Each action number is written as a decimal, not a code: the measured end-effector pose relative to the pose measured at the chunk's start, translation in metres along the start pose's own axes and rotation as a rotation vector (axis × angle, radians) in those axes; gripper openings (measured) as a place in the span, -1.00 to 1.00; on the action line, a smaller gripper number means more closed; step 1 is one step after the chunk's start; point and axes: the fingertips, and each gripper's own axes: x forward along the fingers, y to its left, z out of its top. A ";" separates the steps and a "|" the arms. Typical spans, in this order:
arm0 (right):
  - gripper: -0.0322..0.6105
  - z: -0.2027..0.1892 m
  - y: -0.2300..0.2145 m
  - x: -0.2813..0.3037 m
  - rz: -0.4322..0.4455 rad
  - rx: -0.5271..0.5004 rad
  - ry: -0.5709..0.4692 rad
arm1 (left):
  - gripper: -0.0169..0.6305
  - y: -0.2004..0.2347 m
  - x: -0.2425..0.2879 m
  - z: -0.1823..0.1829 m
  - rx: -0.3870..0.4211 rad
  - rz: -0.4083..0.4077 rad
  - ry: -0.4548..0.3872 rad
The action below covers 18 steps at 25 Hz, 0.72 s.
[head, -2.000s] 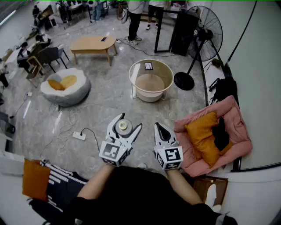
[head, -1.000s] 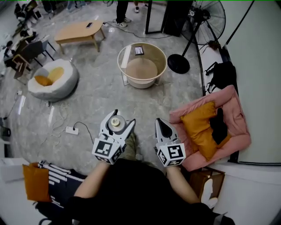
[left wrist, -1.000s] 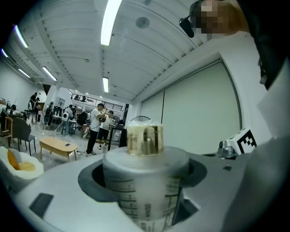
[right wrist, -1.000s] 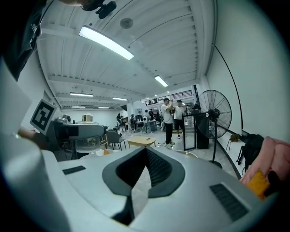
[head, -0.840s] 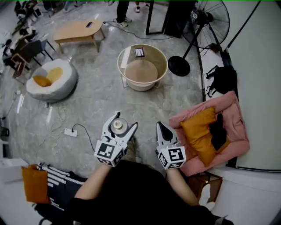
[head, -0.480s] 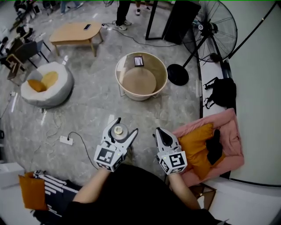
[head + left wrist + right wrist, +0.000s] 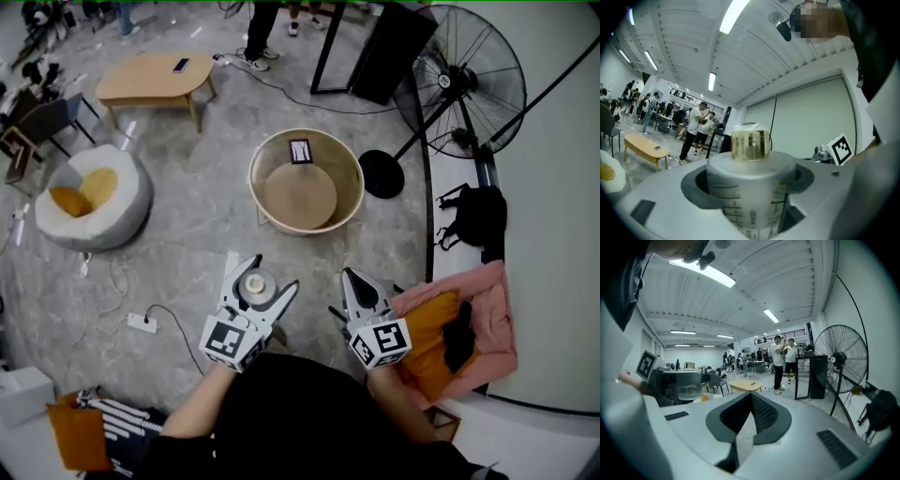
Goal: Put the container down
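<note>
— Grey marbled floor [image 7: 187, 244] filled most of the head view, didn't it? Where was the container [image 7: 254, 284]?

— Off the ground, clamped upright between the jaws of the left gripper [image 7: 269, 275], close in front of the person. It was a squat cylinder of cloudy white plastic with printed measuring lines down its side. It had a flat shoulder and a shiny gold cap [image 7: 750, 144] under clear film.

— And the other hand?

— The right gripper [image 7: 749, 416] was empty, its ribbed dark pads pressed together, just right of the left one.

— So how far along was it?

— I'd judge the put-down had not begun. The container was in the air with nothing under it but floor well below.

— What did the next move call for?

— A flat spot. The round beige tub [image 7: 272, 220] stood farther off, straight ahead, smooth-walled with a flat bottom. The pink cushion [image 7: 487, 319] at the right looked too soft. Wherever it went, it needed lowering upright until the base sat, then the jaws parting. With smooth plastic and a tall cap, it could tip, I think.
</note>
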 end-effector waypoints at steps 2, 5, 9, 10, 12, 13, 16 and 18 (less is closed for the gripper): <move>-0.83 0.002 -0.005 0.022 -0.009 -0.005 0.019 | 0.13 0.017 0.010 0.005 -0.001 -0.022 -0.009; -0.83 0.003 -0.008 0.051 -0.015 0.009 0.048 | 0.13 0.042 0.021 0.007 -0.008 -0.038 -0.011; -0.83 0.007 -0.010 0.078 -0.033 0.021 0.070 | 0.13 0.070 0.027 0.012 -0.037 -0.038 -0.023; -0.83 0.006 -0.009 0.082 -0.034 0.016 0.078 | 0.13 0.075 0.028 0.011 -0.040 -0.038 -0.029; -0.83 0.002 -0.010 0.083 -0.027 -0.001 0.098 | 0.13 0.080 0.028 0.009 -0.042 -0.029 -0.037; -0.83 0.000 -0.011 0.084 -0.023 -0.010 0.106 | 0.13 0.083 0.029 0.007 -0.044 -0.022 -0.036; -0.83 -0.005 -0.014 0.092 -0.010 -0.015 0.120 | 0.13 0.094 0.031 0.006 -0.037 0.003 -0.039; -0.83 -0.009 -0.015 0.099 0.003 -0.010 0.129 | 0.13 0.098 0.029 0.006 -0.033 0.024 -0.046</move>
